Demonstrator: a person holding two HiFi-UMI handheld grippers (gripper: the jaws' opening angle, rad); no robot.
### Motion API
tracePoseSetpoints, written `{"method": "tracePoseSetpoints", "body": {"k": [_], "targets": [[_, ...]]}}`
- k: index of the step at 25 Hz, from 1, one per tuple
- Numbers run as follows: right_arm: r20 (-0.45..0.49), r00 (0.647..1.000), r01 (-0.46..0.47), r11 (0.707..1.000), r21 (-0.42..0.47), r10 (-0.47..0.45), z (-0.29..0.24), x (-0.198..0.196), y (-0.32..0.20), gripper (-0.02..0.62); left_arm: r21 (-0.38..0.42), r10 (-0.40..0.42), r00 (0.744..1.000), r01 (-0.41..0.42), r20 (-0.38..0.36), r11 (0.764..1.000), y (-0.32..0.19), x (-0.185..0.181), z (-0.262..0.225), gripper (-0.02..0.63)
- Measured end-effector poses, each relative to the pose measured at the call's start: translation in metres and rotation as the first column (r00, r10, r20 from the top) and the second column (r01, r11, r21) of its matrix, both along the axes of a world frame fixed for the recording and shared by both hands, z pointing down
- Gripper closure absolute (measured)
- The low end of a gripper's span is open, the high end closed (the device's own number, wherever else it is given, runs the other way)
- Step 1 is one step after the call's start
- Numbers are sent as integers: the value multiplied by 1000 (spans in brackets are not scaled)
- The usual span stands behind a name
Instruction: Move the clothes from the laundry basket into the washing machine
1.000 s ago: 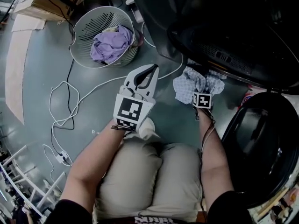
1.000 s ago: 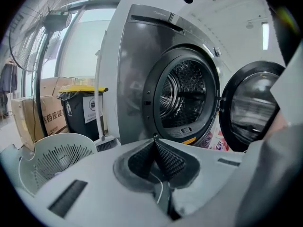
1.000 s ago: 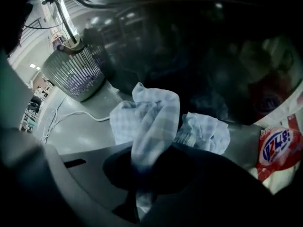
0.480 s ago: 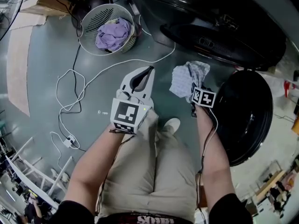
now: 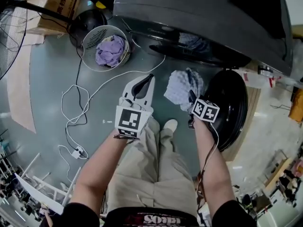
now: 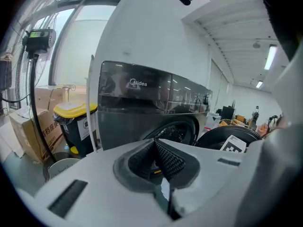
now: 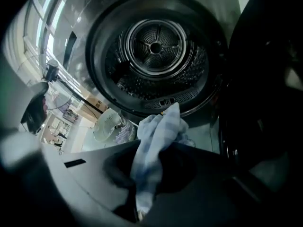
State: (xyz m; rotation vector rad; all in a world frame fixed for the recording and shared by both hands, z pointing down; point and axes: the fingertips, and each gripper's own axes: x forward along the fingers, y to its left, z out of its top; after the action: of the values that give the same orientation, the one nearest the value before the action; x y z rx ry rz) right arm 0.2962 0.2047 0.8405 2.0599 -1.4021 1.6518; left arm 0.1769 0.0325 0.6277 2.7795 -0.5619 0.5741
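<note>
A round white laundry basket stands on the floor left of the machine, with a purple garment in it. The dark washing machine has its round door swung open, and its drum lies straight ahead in the right gripper view. My right gripper is shut on a light blue checked cloth, which bunches out between its jaws in front of the opening. My left gripper is held beside it with the jaws shut and nothing between them.
White cables loop over the floor on the left, ending in a power strip. A yellow-lidded bin and cardboard boxes stand left of the machine. A white rack is at the lower left. The person's legs and shoe are below the grippers.
Both grippers have risen well above the floor, the right one carrying the checked cloth up. The person has stood up, so basket and floor look farther away.
</note>
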Motion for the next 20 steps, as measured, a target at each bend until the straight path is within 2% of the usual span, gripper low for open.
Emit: {"method": "tracePoseSetpoints", "body": {"k": [3,6,8,10,11,12,14,15,18,20], "targets": [[-24,996,-83,993,82,86,-39,17,-24,545,-9,33,999,-33,-20,999,-8,12,-15,601],[-52,986,-144,972,188,157,-78,38,-56,545,-37,61,998,-62,-17,997,-10,15,-22,601],[-111,972,-164,935,315,208,-110,64,-86,545,-44,86,996,-86,-10,995,-9,16,-23,601],[-185,948,-151,879,452,258,-134,93,-118,545,-48,102,995,-101,2,994,-10,15,-22,601],[-209,939,-141,860,490,273,-133,105,-132,535,-53,105,994,-105,10,993,-12,13,-20,601],[-216,936,-138,853,503,279,-123,116,-145,488,-60,109,994,-107,19,992,-13,12,-15,601],[-203,942,-139,862,488,267,-93,134,-167,244,-62,117,992,-115,42,991,-17,10,-7,601],[-209,945,-127,875,467,250,-82,140,-173,204,-57,121,991,-118,52,991,-19,8,-5,601],[-306,943,-15,934,358,132,-62,132,-167,193,-66,98,993,-94,65,993,-25,-3,-1,601],[-349,936,76,952,297,34,-58,115,-157,195,-84,72,995,-67,67,994,-28,-7,1,601]]}}
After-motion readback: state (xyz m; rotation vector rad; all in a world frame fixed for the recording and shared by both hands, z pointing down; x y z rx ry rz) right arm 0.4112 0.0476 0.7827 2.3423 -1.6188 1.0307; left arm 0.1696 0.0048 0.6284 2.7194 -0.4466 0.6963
